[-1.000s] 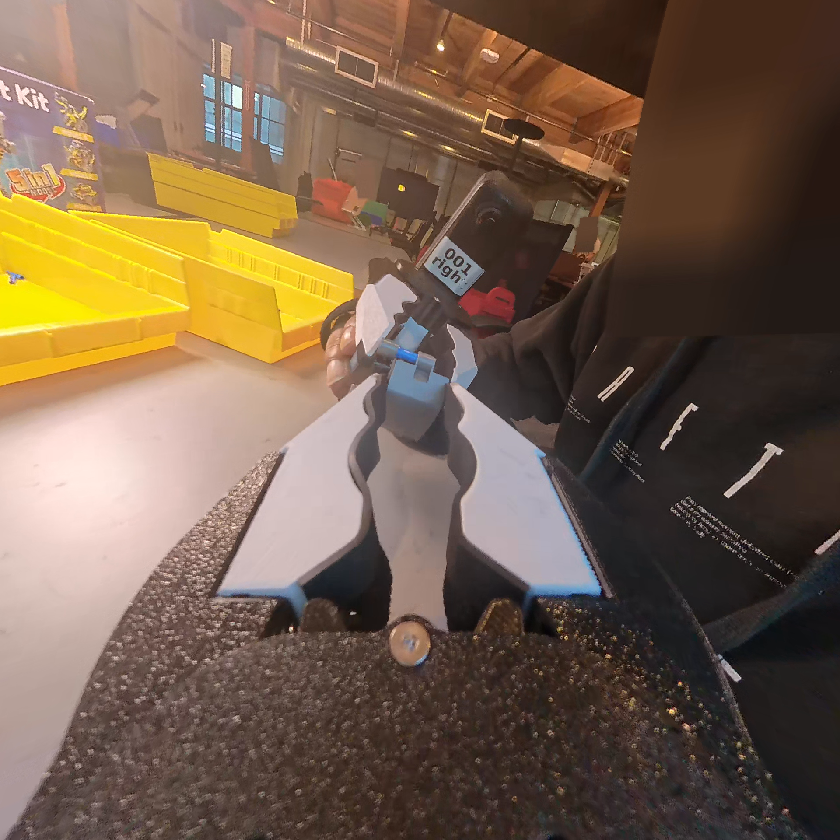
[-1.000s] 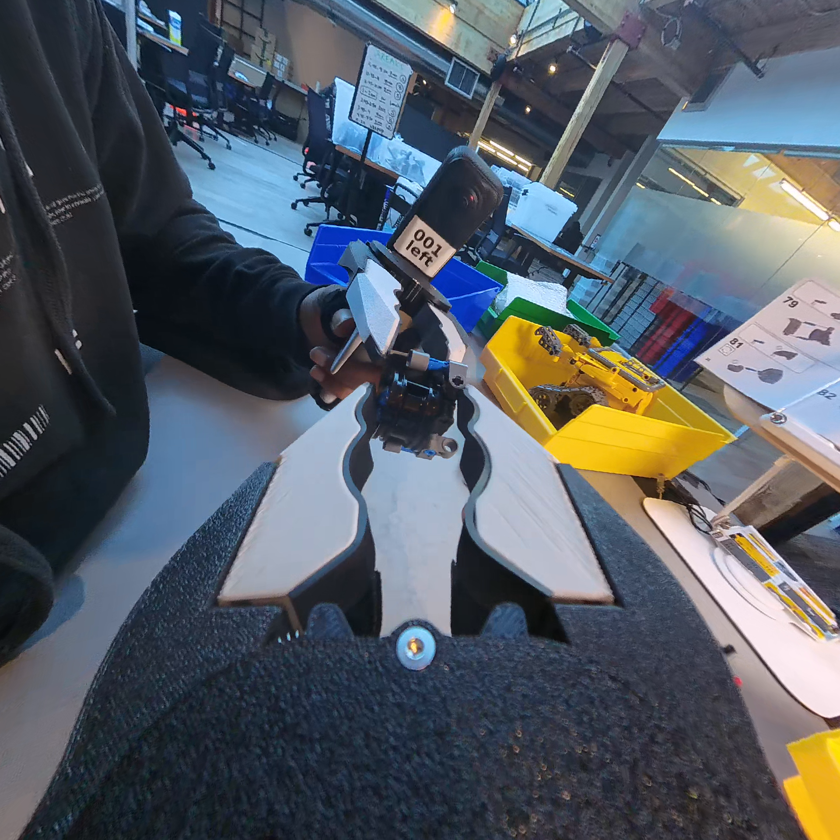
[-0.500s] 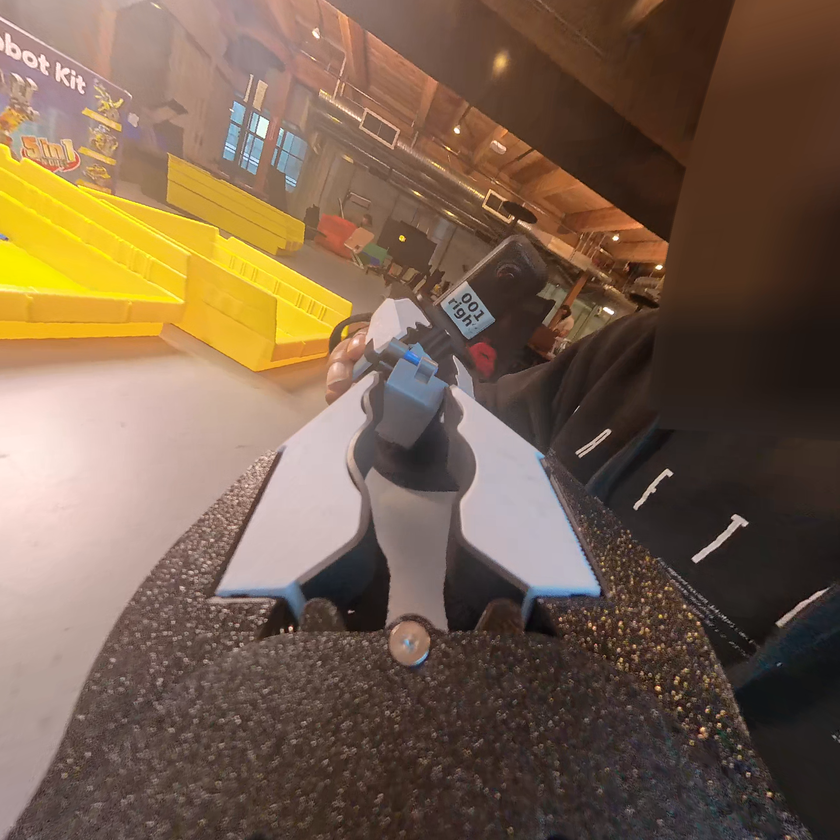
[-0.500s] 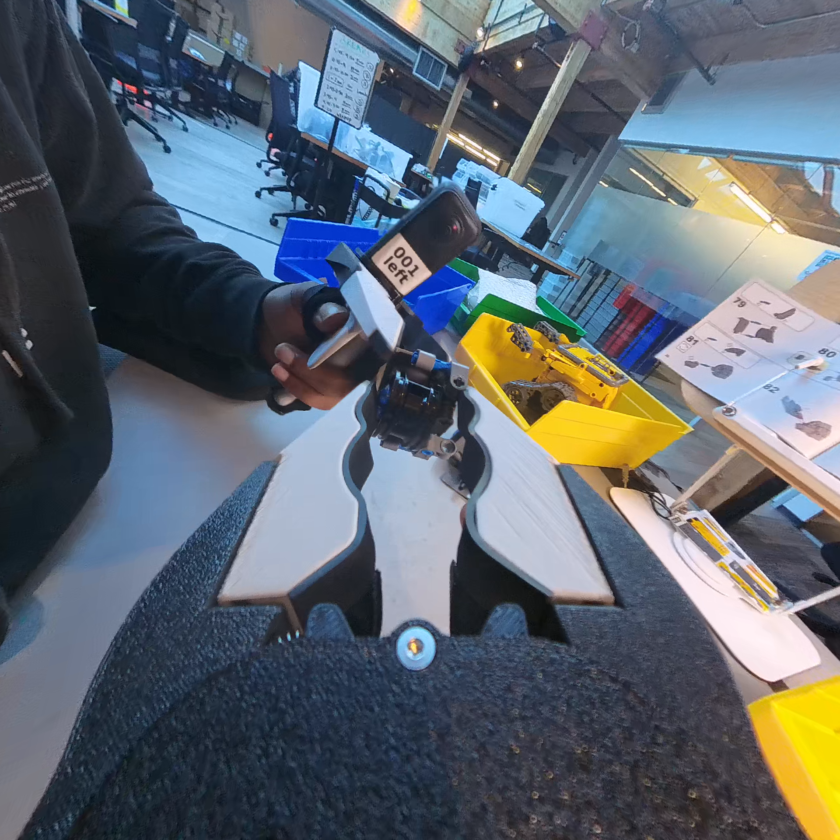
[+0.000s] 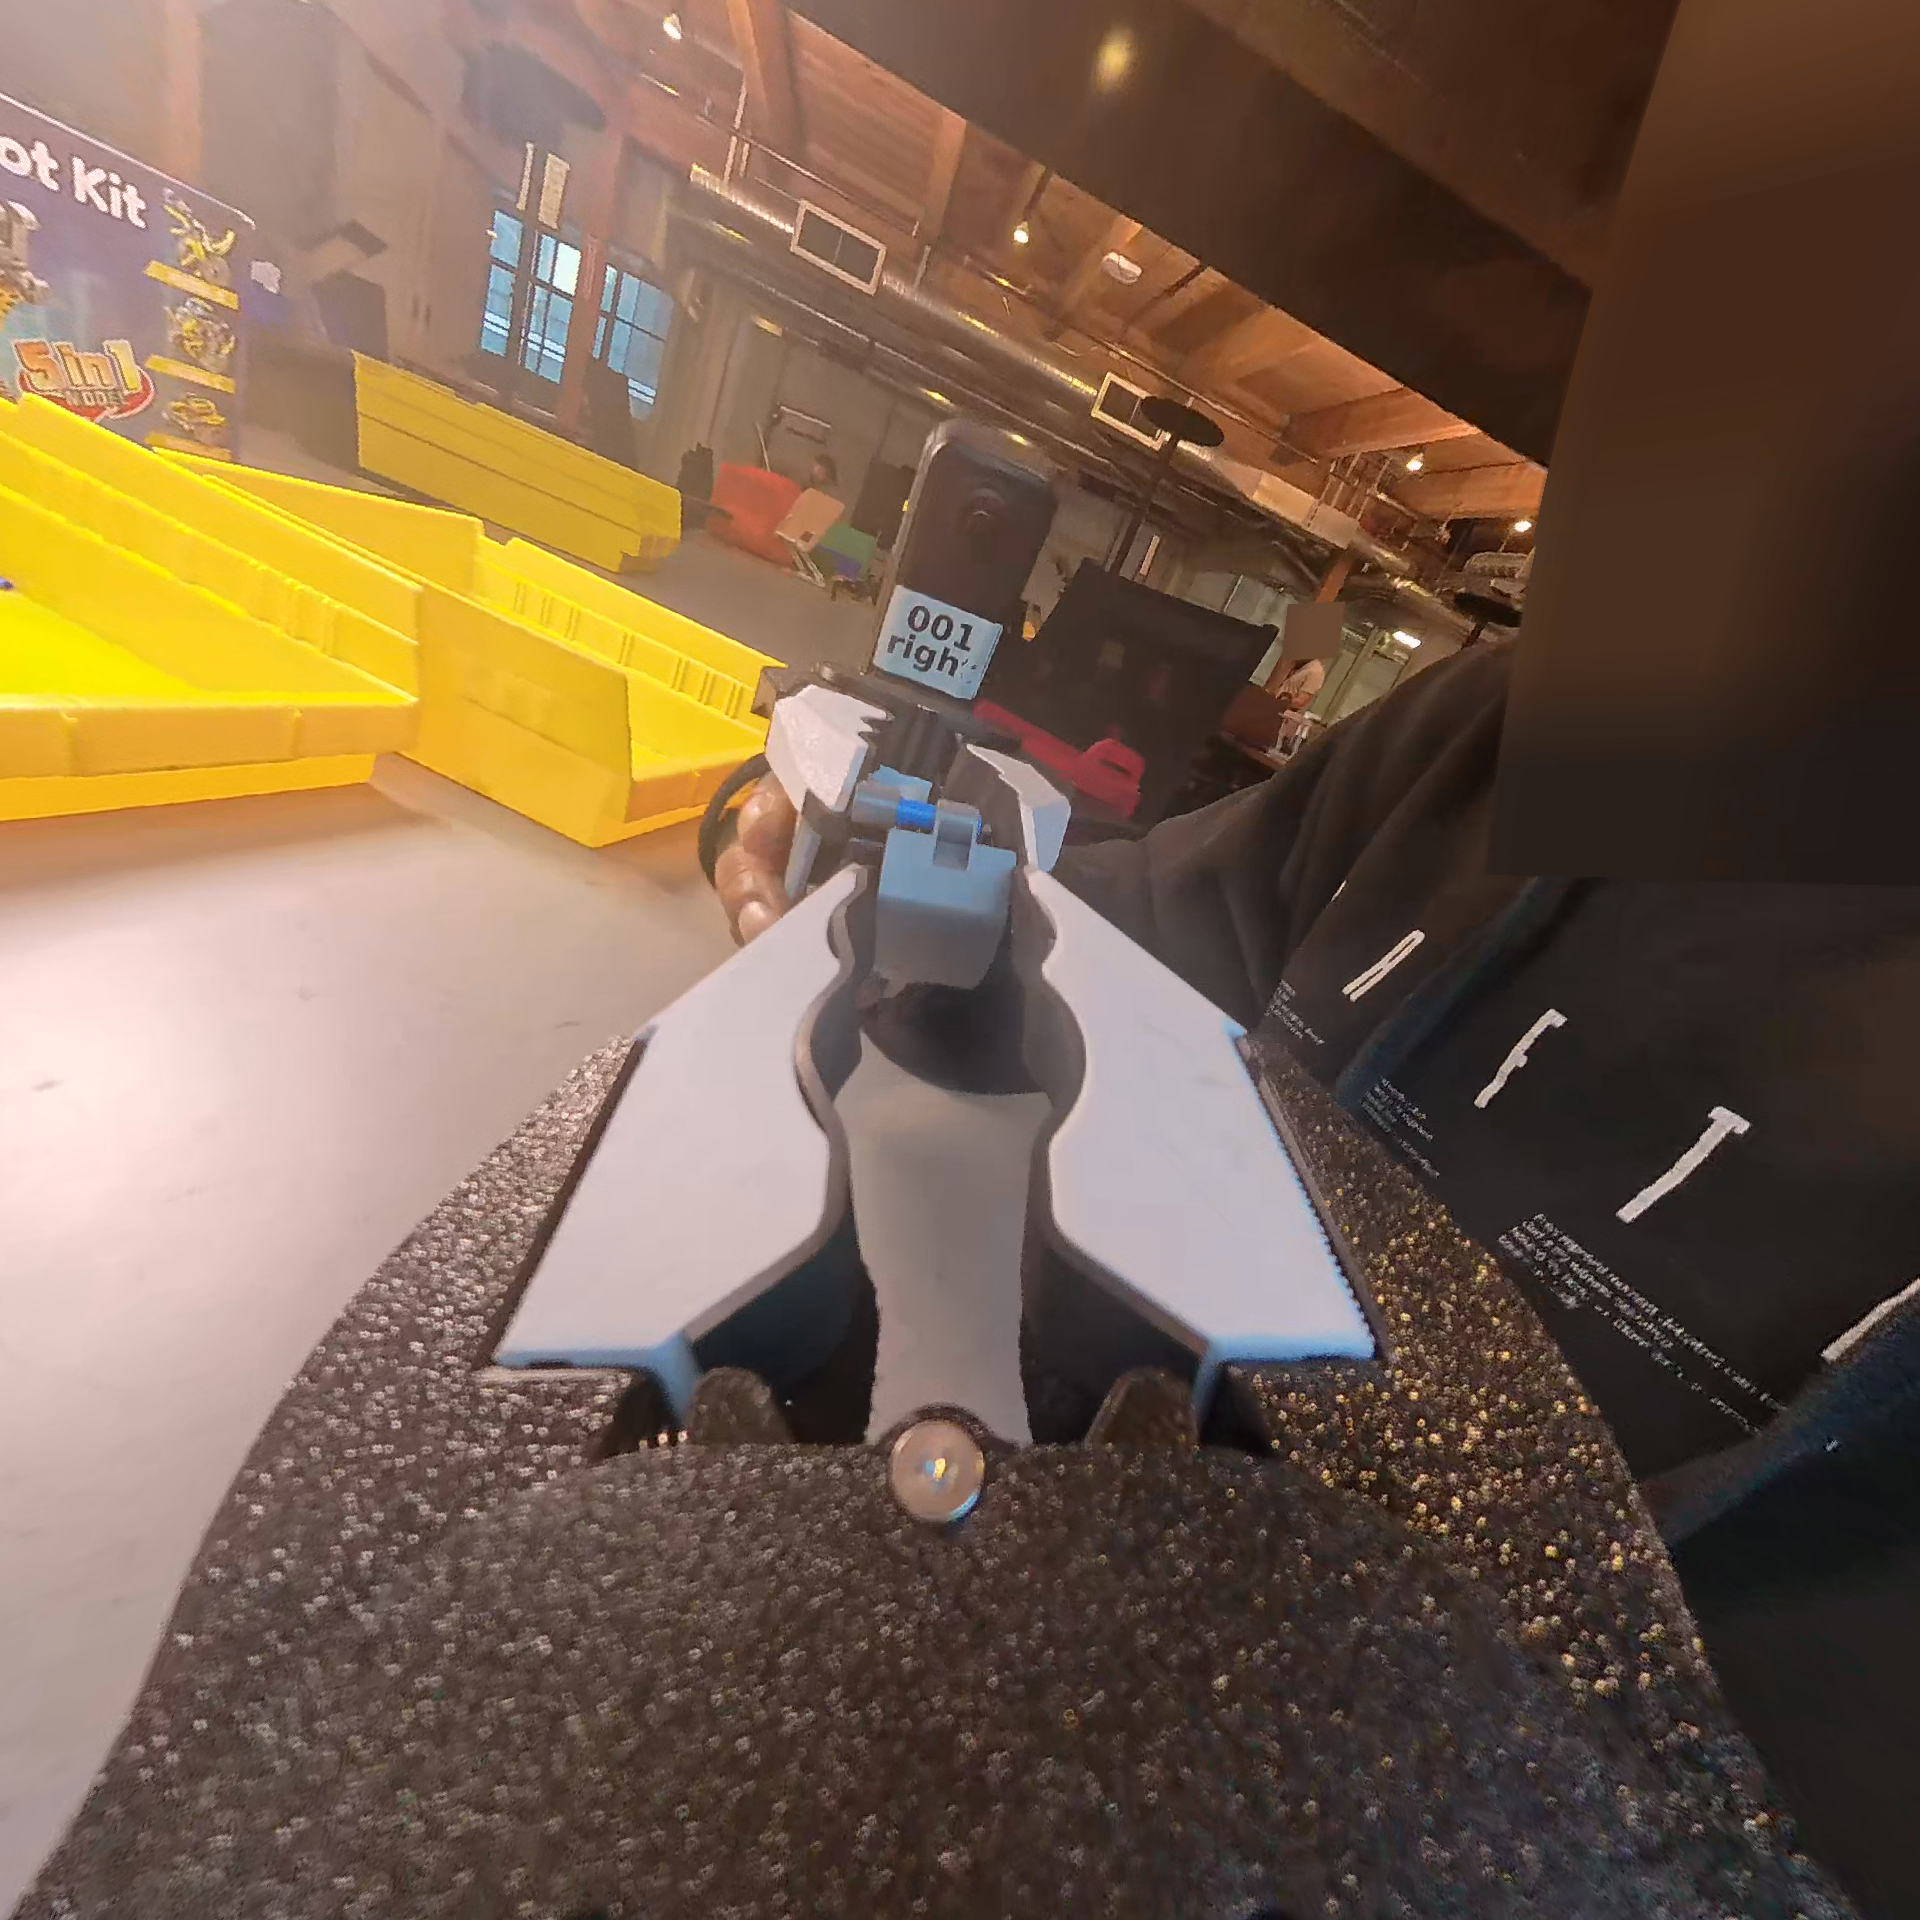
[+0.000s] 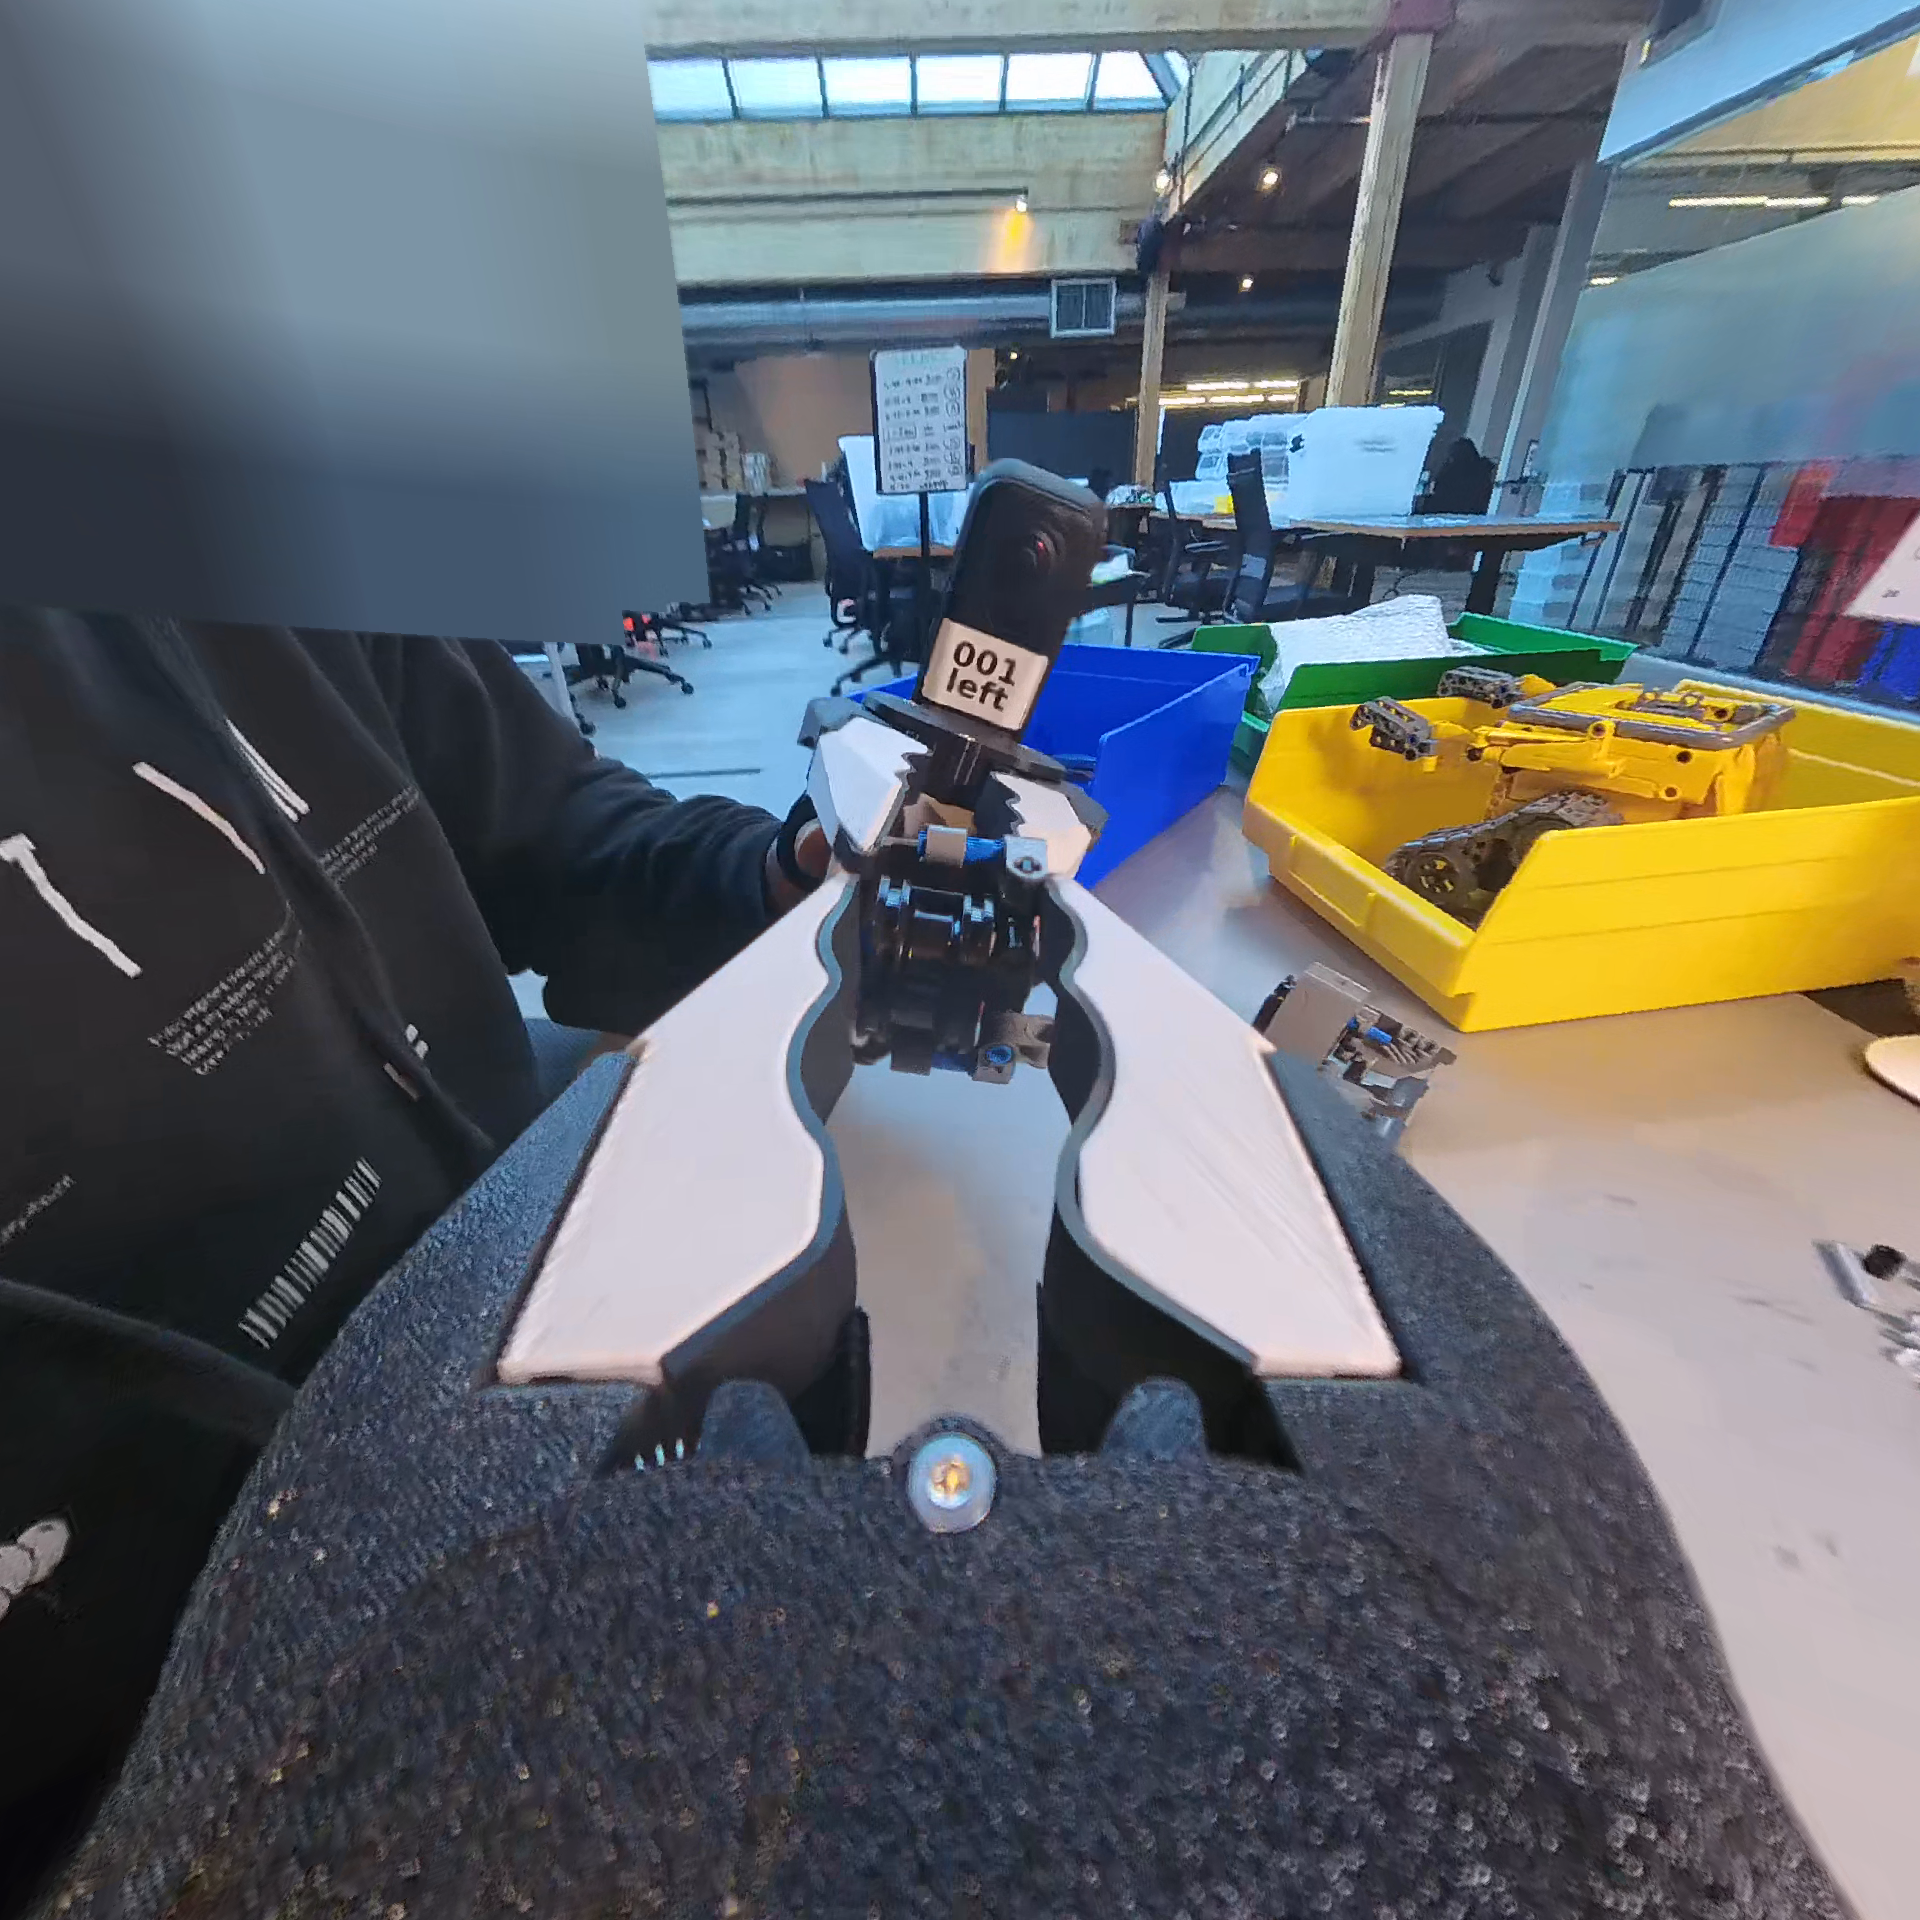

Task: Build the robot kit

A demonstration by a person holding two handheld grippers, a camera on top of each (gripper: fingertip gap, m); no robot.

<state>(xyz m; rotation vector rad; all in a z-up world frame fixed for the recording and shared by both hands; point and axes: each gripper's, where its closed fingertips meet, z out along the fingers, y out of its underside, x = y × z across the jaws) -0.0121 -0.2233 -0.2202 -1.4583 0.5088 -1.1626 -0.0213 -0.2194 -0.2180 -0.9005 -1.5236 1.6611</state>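
Here both grippers clench one small brick assembly (image 6: 951, 951) from opposite ends, above the table (image 6: 1621, 1143): left gripper (image 5: 935, 914) on its grey block, right gripper (image 6: 951, 935) on its black part; a yellow bin (image 6: 1538, 935) sits right of it.

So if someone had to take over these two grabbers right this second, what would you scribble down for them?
The left gripper is shut on one end of a small brick-built piece, held above the table.
The right gripper is shut on the other end, facing the left one.
A second grey piece lies on the table beside a yellow bin holding a yellow tracked toy. A blue bin and a green bin stand behind.
The two pieces are apart.
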